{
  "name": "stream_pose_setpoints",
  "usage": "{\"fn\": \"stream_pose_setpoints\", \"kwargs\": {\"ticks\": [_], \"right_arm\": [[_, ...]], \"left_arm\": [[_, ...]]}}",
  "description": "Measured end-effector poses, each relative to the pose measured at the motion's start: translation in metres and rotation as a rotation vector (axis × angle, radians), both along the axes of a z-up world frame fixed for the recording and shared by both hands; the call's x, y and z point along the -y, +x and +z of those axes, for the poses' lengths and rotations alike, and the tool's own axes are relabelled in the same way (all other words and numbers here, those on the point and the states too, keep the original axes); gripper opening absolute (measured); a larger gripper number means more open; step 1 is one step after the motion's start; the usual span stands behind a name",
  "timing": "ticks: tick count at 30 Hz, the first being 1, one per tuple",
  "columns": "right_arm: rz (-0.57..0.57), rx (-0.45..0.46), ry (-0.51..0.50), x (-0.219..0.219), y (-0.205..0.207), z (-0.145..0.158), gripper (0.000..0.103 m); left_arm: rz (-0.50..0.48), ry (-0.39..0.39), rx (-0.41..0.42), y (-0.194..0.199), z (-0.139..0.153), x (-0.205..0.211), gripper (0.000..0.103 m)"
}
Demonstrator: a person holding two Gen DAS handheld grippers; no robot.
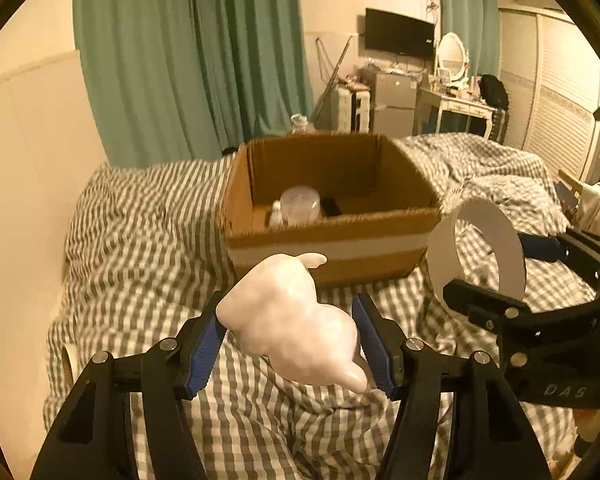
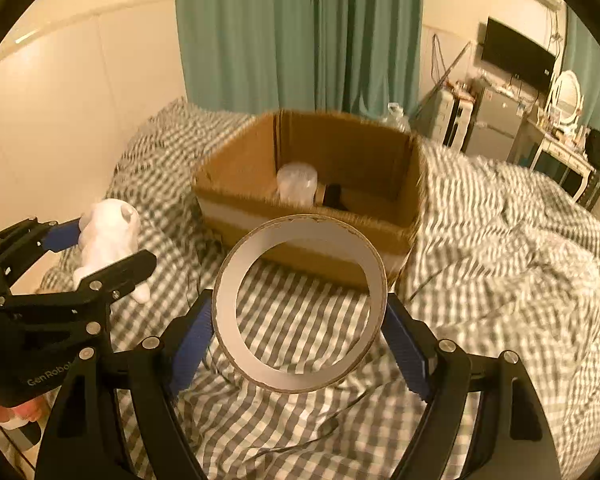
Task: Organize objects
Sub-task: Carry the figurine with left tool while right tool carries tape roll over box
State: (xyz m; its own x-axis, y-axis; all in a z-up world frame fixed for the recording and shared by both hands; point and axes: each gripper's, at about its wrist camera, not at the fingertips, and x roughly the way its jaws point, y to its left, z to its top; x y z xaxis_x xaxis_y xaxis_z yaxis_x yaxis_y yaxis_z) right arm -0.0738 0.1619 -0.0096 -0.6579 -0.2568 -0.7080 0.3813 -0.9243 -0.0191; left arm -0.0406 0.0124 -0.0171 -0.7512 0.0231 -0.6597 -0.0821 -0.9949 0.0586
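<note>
I have the left gripper (image 1: 290, 336) clamped on a white animal figurine (image 1: 292, 320), its blue pads (image 1: 204, 344) pressing the toy from both sides so it hangs above the checked bedcover (image 1: 140, 240) with one pointed end aimed toward the box and the other toward my camera. From the right wrist view the same toy (image 2: 108, 240) shows off to the left, caught between the black fingers of that gripper (image 2: 100, 252). My right gripper (image 2: 300, 332) holds a wide tape roll (image 2: 300, 304) by its outer rim, jaws pressed against opposite sides, the ring standing nearly upright so I look straight through its hole at the bedcover (image 2: 300, 420) below. In the left wrist view that roll (image 1: 476, 252) and the right gripper (image 1: 512, 276) sit at the right, just beside the box's near right corner. The open cardboard box (image 1: 332, 240) rests on the bed ahead of both grippers, a pale band of tape running along its front wall. Inside it, toward the near left, stands a clear plastic container (image 1: 300, 204) with a small dark object (image 1: 332, 206) next to it; I cannot tell what that dark piece is. Green curtains (image 1: 196, 60) hang behind the bed.
</note>
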Motion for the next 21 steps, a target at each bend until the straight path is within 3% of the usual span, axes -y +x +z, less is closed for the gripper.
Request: {"fn": "stream_pose_setpoints", "kwargs": {"ticks": [6,13,21], "right_arm": [[0.020,-0.093,0.004,-0.002,-0.001,0.046,0.080],[0.023,-0.175,-0.002,-0.001,-0.039,0.094,0.080],[0.027,-0.163,-0.043,0.000,-0.111,0.101,0.080]], "left_arm": [[-0.038,0.011,-0.064,-0.013,0.039,-0.005,0.064],[-0.046,0.042,-0.150,-0.053,0.076,-0.009,0.064],[-0.019,0.050,-0.128,-0.135,0.079,0.004,0.064]]}}
